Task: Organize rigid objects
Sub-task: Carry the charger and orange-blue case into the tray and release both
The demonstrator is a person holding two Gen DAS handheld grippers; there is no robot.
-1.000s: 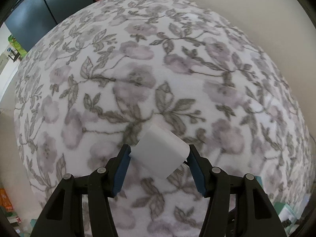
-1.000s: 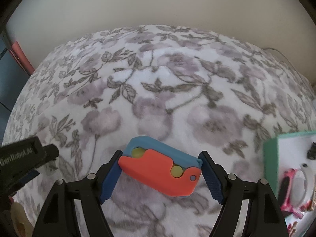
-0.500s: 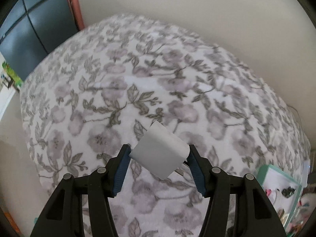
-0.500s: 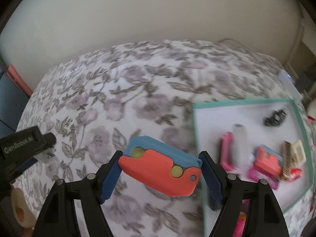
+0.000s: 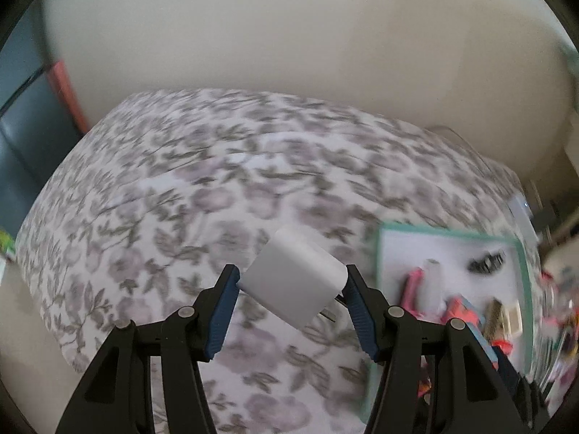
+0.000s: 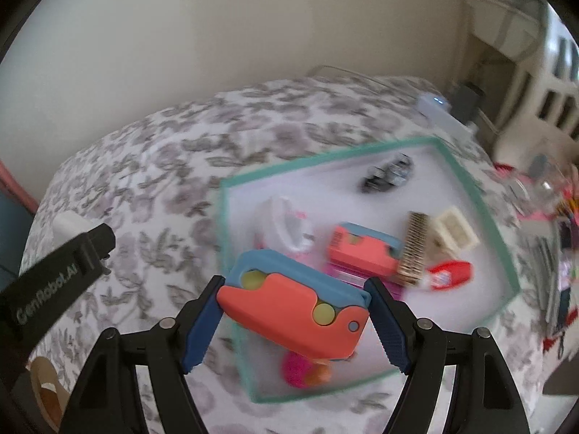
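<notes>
My left claw pinches a white plug-in charger, held above the floral blanket. My right claw clamps an orange-and-blue toy cutter over the green-rimmed tray. Inside it: a matching cutter, a brush, a black clip. Cream wall behind.

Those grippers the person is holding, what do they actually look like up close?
Both look alike. The left gripper and right gripper each have two angular black plastic arms with open triangular cutouts and small silver pivot pins. The fingers wear ribbed dark blue pads. In the right wrist view, the left gripper's black side carries pale "GenRobot.AI" lettering. No cables or sleeves show.
</notes>
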